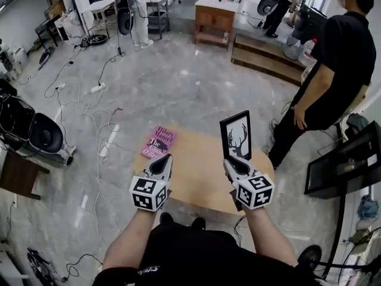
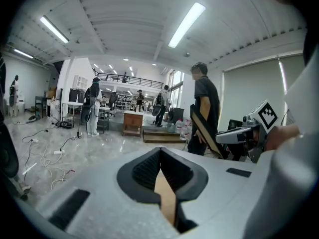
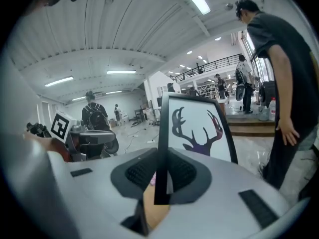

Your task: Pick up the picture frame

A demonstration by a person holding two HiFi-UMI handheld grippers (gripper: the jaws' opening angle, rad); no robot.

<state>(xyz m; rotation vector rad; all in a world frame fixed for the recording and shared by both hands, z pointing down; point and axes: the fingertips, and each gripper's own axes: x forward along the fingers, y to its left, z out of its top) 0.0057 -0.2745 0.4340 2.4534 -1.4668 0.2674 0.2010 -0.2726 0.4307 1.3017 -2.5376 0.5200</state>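
Note:
The picture frame (image 1: 236, 135) is black with a white print of dark antlers. It stands upright in the air above the round wooden table (image 1: 196, 183), held by its lower edge. My right gripper (image 1: 233, 163) is shut on that edge; in the right gripper view the frame (image 3: 197, 126) rises from between the pads. In the left gripper view the frame (image 2: 205, 129) shows edge-on at the right. My left gripper (image 1: 162, 164) hovers over the table's left part, jaws closed with nothing between them (image 2: 163, 180).
A pink book (image 1: 158, 142) lies on the table's far left edge. A person in black (image 1: 333, 70) stands close beyond the table's right side. Cables and a power strip (image 1: 95, 88) trail over the grey floor at left. A dark monitor stand (image 1: 345, 159) is at the right.

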